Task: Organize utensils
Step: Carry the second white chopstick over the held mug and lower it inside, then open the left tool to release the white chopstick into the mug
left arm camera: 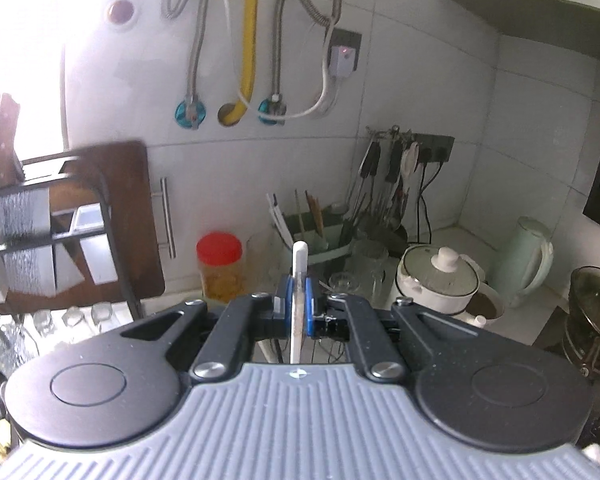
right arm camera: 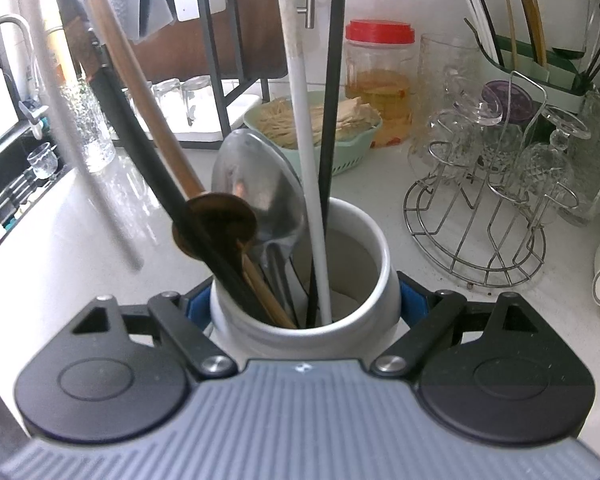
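Observation:
My left gripper (left arm camera: 299,304) is shut on a white chopstick (left arm camera: 299,276), held upright above the counter; its tip sticks up past the blue pads. In the right wrist view a blurred white stick (right arm camera: 80,148) hangs in the air to the left of the jar. My right gripper (right arm camera: 304,300) is shut on a white ceramic utensil jar (right arm camera: 376,264), its blue pads on both sides. The jar holds a steel spoon (right arm camera: 260,188), a wooden ladle (right arm camera: 216,224), a black chopstick (right arm camera: 332,100) and a white chopstick (right arm camera: 308,152).
A green utensil drainer (left arm camera: 320,240) with chopsticks stands at the back wall; it also shows in the right wrist view (right arm camera: 540,68). A red-lidded jar (right arm camera: 380,80), a green basket (right arm camera: 356,148), a wire glass rack (right arm camera: 484,208), a dish rack (left arm camera: 52,232) and a white pot (left arm camera: 440,280) crowd the counter.

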Demonstrator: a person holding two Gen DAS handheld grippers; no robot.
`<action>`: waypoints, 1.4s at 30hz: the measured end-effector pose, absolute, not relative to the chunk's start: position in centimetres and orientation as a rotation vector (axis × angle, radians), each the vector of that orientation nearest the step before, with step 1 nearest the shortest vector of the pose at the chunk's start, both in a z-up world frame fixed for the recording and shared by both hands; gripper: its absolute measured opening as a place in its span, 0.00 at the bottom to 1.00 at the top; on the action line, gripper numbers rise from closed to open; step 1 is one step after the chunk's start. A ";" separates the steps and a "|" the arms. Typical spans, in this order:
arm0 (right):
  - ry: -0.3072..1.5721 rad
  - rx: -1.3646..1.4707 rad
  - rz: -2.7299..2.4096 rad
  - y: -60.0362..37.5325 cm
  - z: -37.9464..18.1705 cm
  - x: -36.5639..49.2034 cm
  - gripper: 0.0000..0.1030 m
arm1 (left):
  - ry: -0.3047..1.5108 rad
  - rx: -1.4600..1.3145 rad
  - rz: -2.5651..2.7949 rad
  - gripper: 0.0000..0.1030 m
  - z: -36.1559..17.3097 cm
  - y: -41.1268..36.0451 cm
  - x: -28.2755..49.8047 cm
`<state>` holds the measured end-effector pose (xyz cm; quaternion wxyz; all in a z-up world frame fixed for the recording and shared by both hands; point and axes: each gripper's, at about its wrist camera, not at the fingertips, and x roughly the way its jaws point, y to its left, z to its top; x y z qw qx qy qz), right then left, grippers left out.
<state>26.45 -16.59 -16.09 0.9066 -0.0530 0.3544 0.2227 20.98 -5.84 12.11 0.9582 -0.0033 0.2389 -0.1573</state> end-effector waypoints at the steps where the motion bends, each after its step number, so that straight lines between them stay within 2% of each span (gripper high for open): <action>1: 0.731 -0.109 0.459 -16.6 -16.1 26.4 0.88 | 0.479 -0.003 -0.318 0.07 12.2 -6.0 21.1; 10: 0.731 -0.107 0.459 -16.6 -16.1 26.4 0.88 | 0.417 0.011 -0.315 0.07 12.2 -7.2 22.6; 19: 0.727 -0.104 0.459 -16.6 -16.1 26.5 0.88 | 0.455 -0.019 -0.332 0.07 8.6 -7.9 25.3; 27: 0.719 -0.101 0.461 -16.6 -16.1 26.3 0.88 | 0.563 -0.045 -0.350 0.07 5.2 -8.2 28.1; 38: 0.708 -0.096 0.465 -16.9 -16.2 26.1 0.88 | 0.875 0.007 -0.373 0.07 1.9 -9.0 31.9; 42: 0.706 -0.092 0.465 -16.9 -16.2 26.1 0.88 | 0.927 0.002 -0.378 0.07 1.5 -9.2 32.5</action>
